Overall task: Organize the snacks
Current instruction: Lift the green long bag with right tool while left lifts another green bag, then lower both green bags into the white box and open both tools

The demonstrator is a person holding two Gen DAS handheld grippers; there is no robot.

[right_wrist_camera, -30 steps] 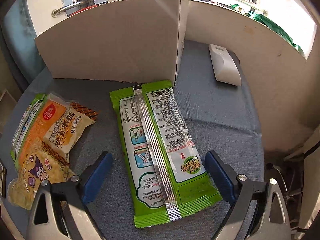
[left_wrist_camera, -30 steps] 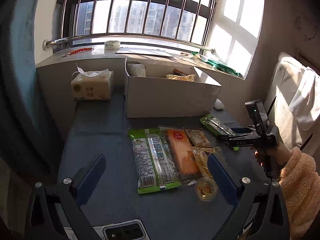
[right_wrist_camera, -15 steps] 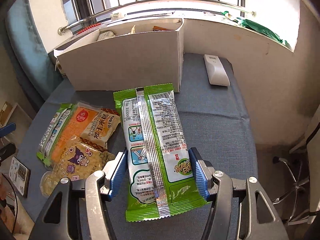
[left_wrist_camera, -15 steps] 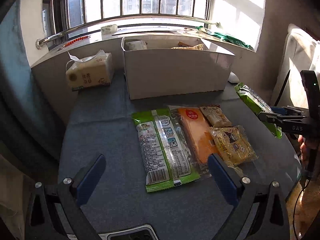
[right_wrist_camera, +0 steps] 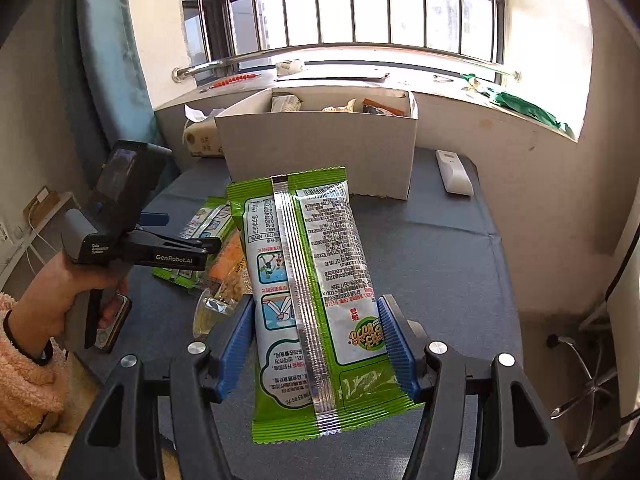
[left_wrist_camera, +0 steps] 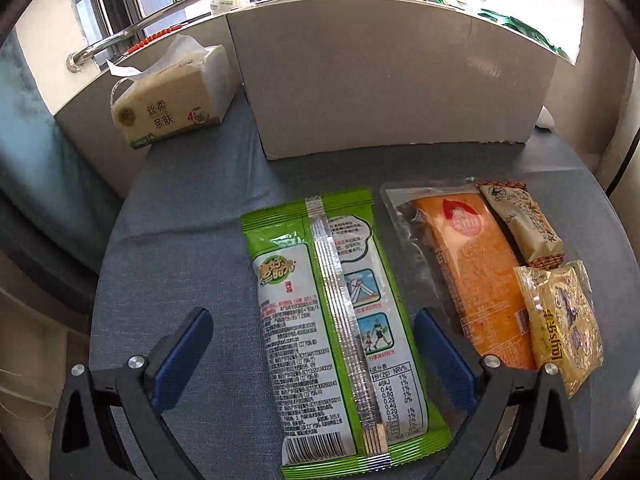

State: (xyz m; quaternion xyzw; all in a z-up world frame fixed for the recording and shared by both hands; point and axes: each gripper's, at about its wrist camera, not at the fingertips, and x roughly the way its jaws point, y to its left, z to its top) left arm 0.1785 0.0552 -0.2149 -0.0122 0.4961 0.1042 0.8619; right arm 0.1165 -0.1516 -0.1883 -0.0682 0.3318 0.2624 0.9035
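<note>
Right wrist view: a barred window and its sill are seen at the back, with a blue-grey cloth-covered surface (right_wrist_camera: 440,248) below. A white cardboard box (right_wrist_camera: 320,152) stands on the surface near the sill, snacks showing over its rim; a white remote (right_wrist_camera: 454,172) lies to its right and a tissue pack (left_wrist_camera: 168,108) to its left.

A long green packet (right_wrist_camera: 316,300) is clamped across its width in the right tongs (right_wrist_camera: 316,354), raised off the surface, seam side up; its long axis runs away from the camera toward the box, the far end tilted up.

In the left wrist view a second green packet (left_wrist_camera: 336,320) lies flat, long axis toward the box, between the blue pads of the left tongs (left_wrist_camera: 312,354), which stand apart and do not touch it. Beside it lie an orange packet (left_wrist_camera: 472,272), a brown bar (left_wrist_camera: 524,224) and a yellow chip bag (left_wrist_camera: 560,316).

The left hand (right_wrist_camera: 60,288), in a fuzzy pink sleeve, grips its handle, the tongs pointed steeply down.
</note>
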